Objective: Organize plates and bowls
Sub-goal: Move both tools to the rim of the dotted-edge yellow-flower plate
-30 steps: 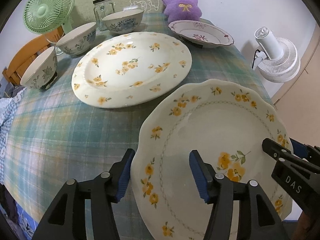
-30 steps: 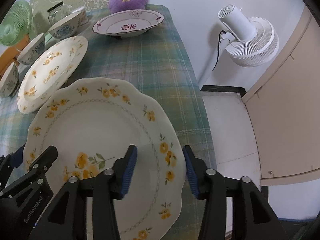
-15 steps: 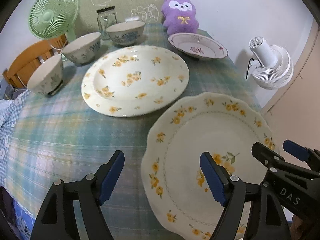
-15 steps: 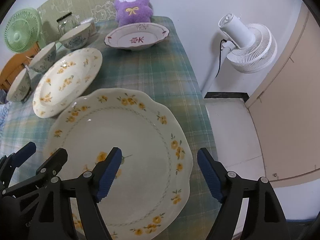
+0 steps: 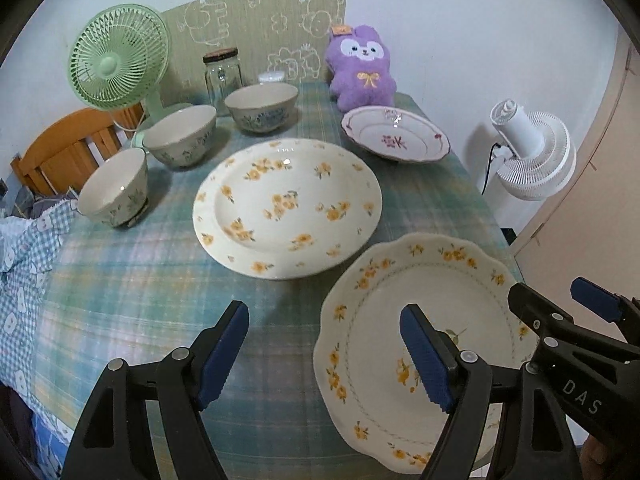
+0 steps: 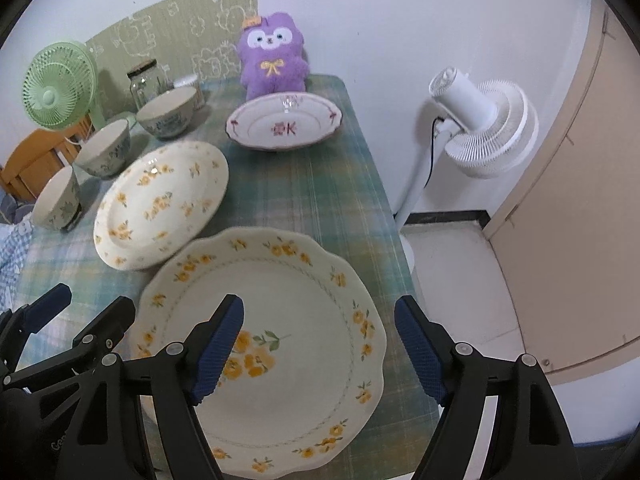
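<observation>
Scalloped plate (image 6: 280, 320) lies flat (face up).

Soft even indoor light, faint shadows, fisheye-bent dark corners

Both my cameras look forward and steeply down along my fingers, from close above the near end of the green plaid-clothed table (image 5: 120, 288). The left view faces its middle; the right sits further right, taking in floor. They share the scalloped cream plate with yellow flowers (image 5: 452, 280) (image 6: 304, 280).
</observation>
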`<state>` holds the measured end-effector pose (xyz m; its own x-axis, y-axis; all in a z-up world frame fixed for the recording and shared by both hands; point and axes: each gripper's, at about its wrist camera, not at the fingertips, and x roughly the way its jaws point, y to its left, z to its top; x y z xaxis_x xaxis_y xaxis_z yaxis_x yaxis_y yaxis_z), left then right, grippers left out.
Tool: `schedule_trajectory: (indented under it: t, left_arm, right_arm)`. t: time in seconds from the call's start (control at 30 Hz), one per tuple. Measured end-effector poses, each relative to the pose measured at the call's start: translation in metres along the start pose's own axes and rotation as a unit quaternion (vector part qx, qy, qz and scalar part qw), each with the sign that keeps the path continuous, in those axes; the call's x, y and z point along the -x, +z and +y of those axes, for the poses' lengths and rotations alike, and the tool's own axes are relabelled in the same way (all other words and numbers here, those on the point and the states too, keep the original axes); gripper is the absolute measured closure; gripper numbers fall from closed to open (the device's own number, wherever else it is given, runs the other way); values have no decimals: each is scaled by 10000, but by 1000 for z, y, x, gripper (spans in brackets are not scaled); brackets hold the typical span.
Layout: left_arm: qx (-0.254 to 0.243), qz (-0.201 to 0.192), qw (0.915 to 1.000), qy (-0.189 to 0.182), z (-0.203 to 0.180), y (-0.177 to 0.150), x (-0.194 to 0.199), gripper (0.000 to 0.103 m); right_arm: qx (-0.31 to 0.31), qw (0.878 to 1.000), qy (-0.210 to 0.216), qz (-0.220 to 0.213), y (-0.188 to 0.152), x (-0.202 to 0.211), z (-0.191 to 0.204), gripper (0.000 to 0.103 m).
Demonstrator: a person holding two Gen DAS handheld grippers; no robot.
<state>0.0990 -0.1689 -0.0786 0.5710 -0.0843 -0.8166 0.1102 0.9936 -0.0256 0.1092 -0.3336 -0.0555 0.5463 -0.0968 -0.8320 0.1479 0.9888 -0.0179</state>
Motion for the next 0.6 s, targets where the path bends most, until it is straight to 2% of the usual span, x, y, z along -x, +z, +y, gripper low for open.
schedule_trajectory:
  t: [0.6]
  left_arm:
    - [-46,-333,9994,39,40,33,29,24]
  right_arm:
    - [30,9996,-36,-289,29,33,45,23]
